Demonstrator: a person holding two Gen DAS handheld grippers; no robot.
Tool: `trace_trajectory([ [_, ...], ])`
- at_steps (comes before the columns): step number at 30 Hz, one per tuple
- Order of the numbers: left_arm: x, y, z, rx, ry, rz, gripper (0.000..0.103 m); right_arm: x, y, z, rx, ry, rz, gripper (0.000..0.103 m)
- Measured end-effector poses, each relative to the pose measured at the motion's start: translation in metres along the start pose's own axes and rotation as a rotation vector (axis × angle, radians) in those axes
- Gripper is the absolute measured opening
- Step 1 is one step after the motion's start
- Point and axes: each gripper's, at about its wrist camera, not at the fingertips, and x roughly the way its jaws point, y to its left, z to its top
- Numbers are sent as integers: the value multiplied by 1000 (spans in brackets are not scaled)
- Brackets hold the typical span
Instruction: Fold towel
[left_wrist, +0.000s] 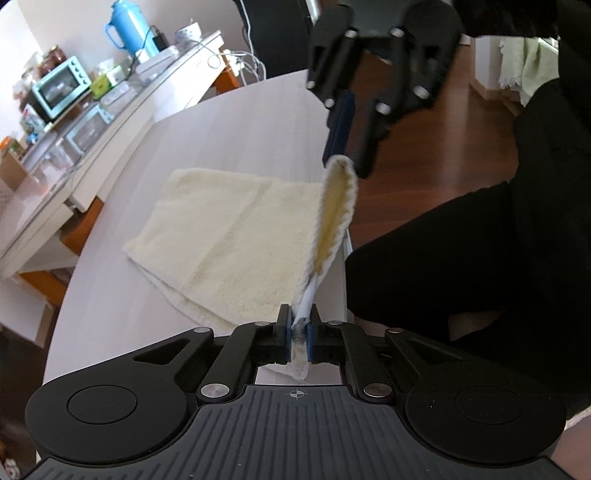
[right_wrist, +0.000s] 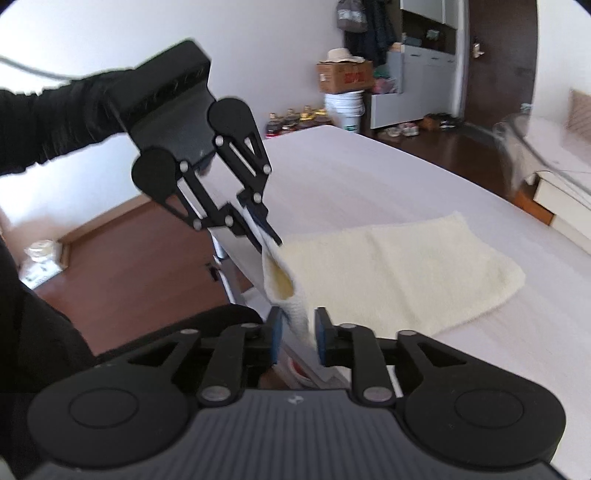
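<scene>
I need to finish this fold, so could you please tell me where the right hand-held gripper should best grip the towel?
Probably the raised near corner of the towel, approached from the table's near edge: that hem stands up between the open right hand-held gripper pads.

Cream terry towel (right_wrist: 399, 273) corner between right gripper (right_wrist: 298, 338) pads motion-blurred; pad contact undetermined.
</scene>
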Motion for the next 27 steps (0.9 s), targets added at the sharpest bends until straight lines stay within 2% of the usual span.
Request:
trace_trajectory([
  [4, 1, 0, 7, 5, 10, -4, 8, 11, 22, -5, -43, -12, -62, 39],
  [11, -2, -1, 14, 1, 13, -11, 8, 40, 64, -6, -202, -14, -188, 39],
  [18, -3, 0, 14, -21, 17, -22, 8, 69, 87, -7, -368, -12, -333, 36],
  [19, -4, 0, 14, -23, 17, -22, 8, 70, 88, -9, -387, -14, -345, 32],
  [21, -4, 0, 14, -27, 17, -19, 8, 72, 87, -13, -411, -12, -346, 22],
  [22, -4, -1, 14, -28, 16, -20, 8, 73, 87, -14, -411, -9, -340, 11],
  [25, -6, -3, 16, -18, 16, -31, 8, 70, 80, -9, -349, 0, -271, 10],
  [27, -10, -4, 19, -4, 15, -41, 8, 61, 69, -3, -261, -5, -200, 9],
])
